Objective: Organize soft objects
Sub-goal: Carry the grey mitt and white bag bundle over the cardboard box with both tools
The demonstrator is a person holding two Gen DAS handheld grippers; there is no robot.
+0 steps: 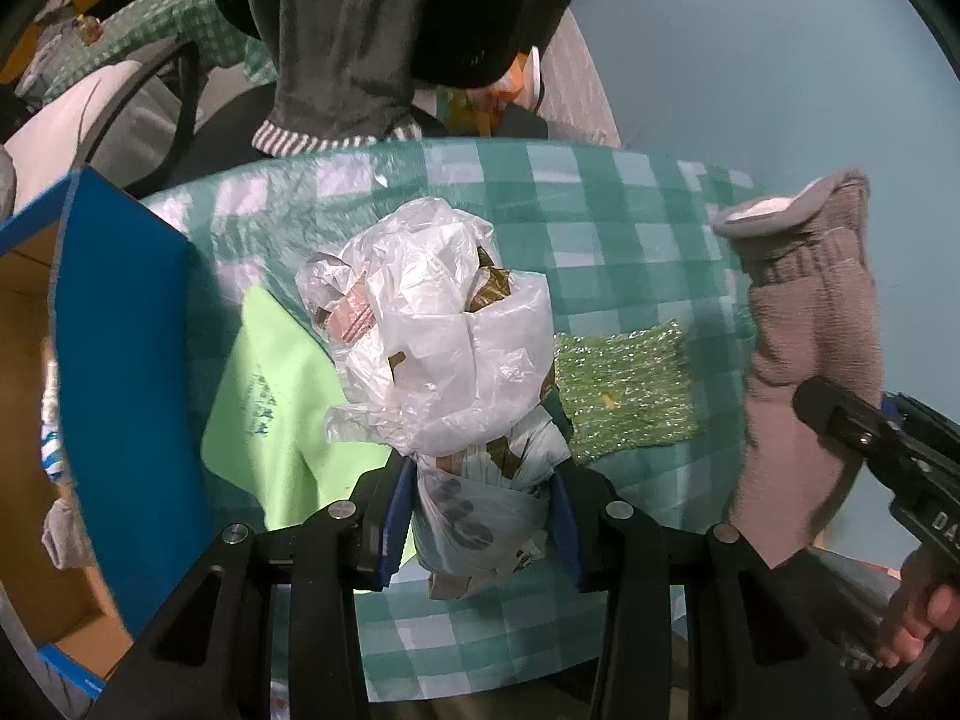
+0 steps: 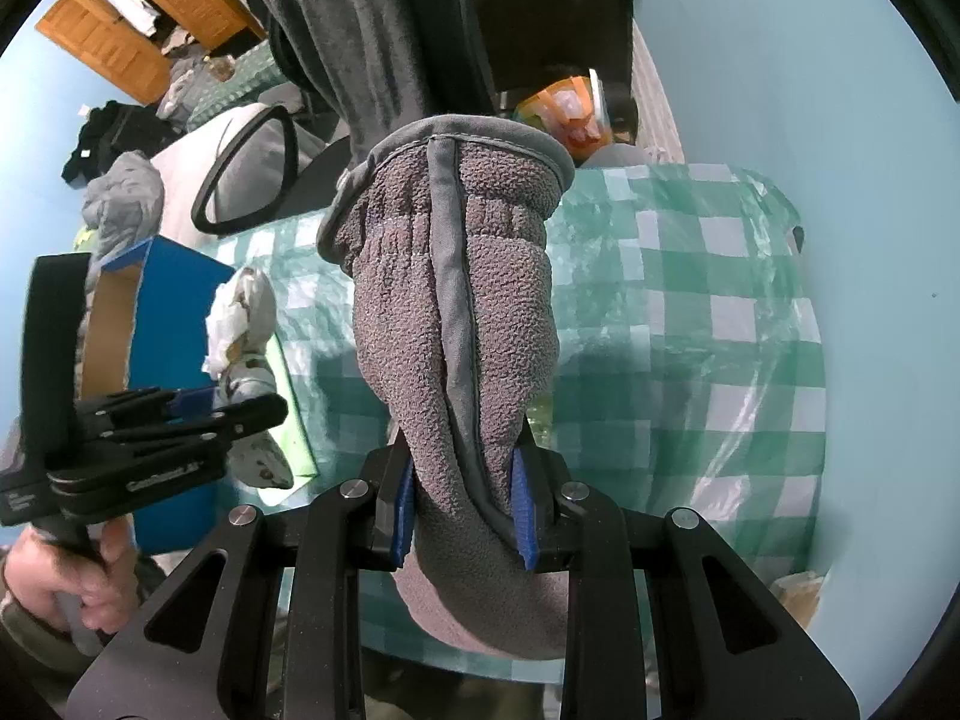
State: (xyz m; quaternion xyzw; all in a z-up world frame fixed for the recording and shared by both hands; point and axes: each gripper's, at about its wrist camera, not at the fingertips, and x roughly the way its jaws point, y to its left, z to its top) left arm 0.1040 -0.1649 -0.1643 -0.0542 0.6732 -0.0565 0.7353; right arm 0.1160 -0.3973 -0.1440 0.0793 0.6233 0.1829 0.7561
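Green-and-white checked cloth point(image 1: 600, 192) covers the small table, and pale blue floor lies around it. Over this cloth the left gripper point(image 1: 480, 525) points almost straight down, and its blue pads press on the lower end of a crumpled plastic bag point(image 1: 432, 324), so it holds the bag at a middle width. The bag's long axis runs away from the jaws, along the gripper's own line. I can see dark printing on the bag near the pads, but I cannot read it.

Just to the left of the bag stands the blue cardboard box point(image 1: 120, 324), open, with some soft things already inside. I judge that the coming move is a carry to the left from the bag toward that opening, and the left hand is clearly the nearer one.

Under the bag lies a light green cloth point(image 1: 270, 396) with small green characters, too blurred to read. Right of the bag lies a glittery green scrubber point(image 1: 624, 396).

Further right of the bag, the right gripper point(image 2: 462, 510) is closed narrowly on a grey fleece glove point(image 2: 450, 312), held up with its cuff pointing away.
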